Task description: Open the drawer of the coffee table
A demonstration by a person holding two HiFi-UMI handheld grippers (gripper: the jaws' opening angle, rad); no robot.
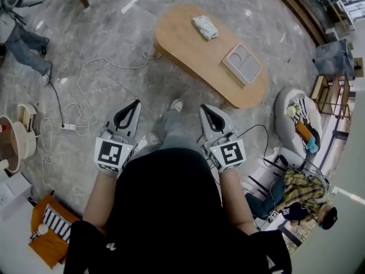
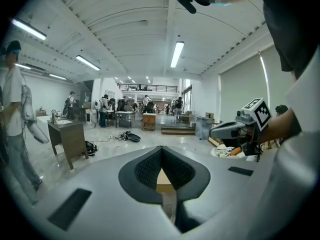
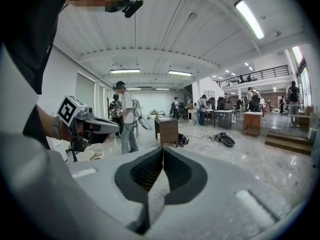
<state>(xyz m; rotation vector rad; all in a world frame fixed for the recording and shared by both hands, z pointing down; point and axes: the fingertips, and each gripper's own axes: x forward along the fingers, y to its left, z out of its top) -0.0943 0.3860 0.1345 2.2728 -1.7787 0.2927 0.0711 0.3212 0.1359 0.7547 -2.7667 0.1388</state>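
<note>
Standing well short of the coffee table (image 1: 181, 39), the person has not begun the task: nothing is reached or pulled, and the drawer front seems hidden beneath the top from this angle. The left gripper (image 1: 135, 104) and right gripper (image 1: 203, 108) are both clenched on nothing, their ribbed black pads meeting. The table is a rounded oblong of smooth pale wood, set ahead on a glossy grey veined floor (image 1: 114, 44).

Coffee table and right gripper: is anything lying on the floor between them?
Nothing: the head view shows only bare floor between the right gripper and the coffee table. A shoe sits just left.
</note>
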